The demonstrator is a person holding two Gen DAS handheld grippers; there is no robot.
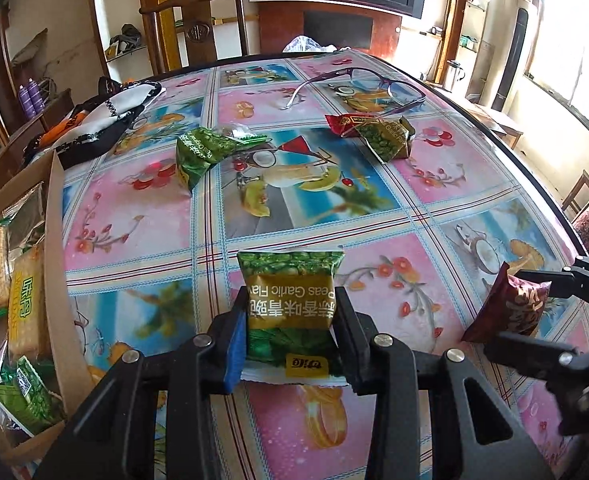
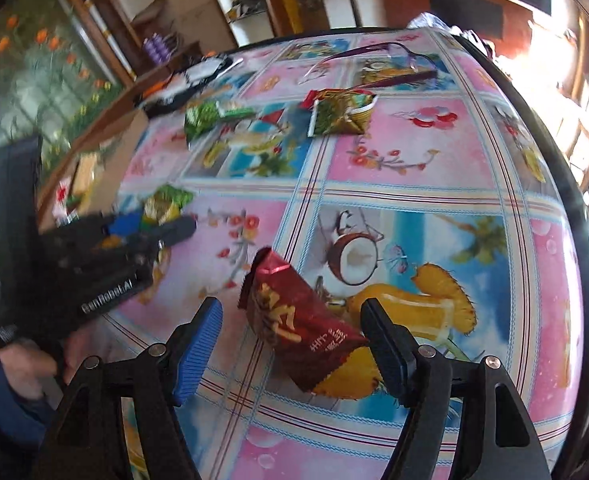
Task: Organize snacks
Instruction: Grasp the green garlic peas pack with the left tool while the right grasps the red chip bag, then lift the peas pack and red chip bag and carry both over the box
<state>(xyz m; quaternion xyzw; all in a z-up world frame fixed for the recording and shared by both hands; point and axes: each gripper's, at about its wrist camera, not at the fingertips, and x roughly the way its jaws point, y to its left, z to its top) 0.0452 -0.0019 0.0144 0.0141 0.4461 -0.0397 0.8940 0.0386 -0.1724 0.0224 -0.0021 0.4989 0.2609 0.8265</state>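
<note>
A green garlic-pea packet (image 1: pixel 290 280) lies on the flowered tablecloth (image 1: pixel 142 216), and my left gripper (image 1: pixel 290 308) is shut on it, with both pads pressing its sides. In the right wrist view that left gripper (image 2: pixel 162 220) appears blurred at the left with the green packet (image 2: pixel 166 202) in it. My right gripper (image 2: pixel 292 312) is open around a dark red snack packet (image 2: pixel 302 328) that lies tilted on the cloth; the blue left pad (image 2: pixel 198 344) stands clear of it. The left wrist view shows the right gripper (image 1: pixel 534 312) and the red packet (image 1: pixel 506 308) at the right edge.
A cardboard box (image 1: pixel 56 240) holding several snacks stands at the table's left. Farther back lie another green packet (image 1: pixel 198 156), a red and green pair of packets (image 1: pixel 374 132), purple glasses (image 1: pixel 358 84) and a black-and-white bag (image 1: pixel 106 120). The table's edge (image 2: pixel 574 200) curves on the right.
</note>
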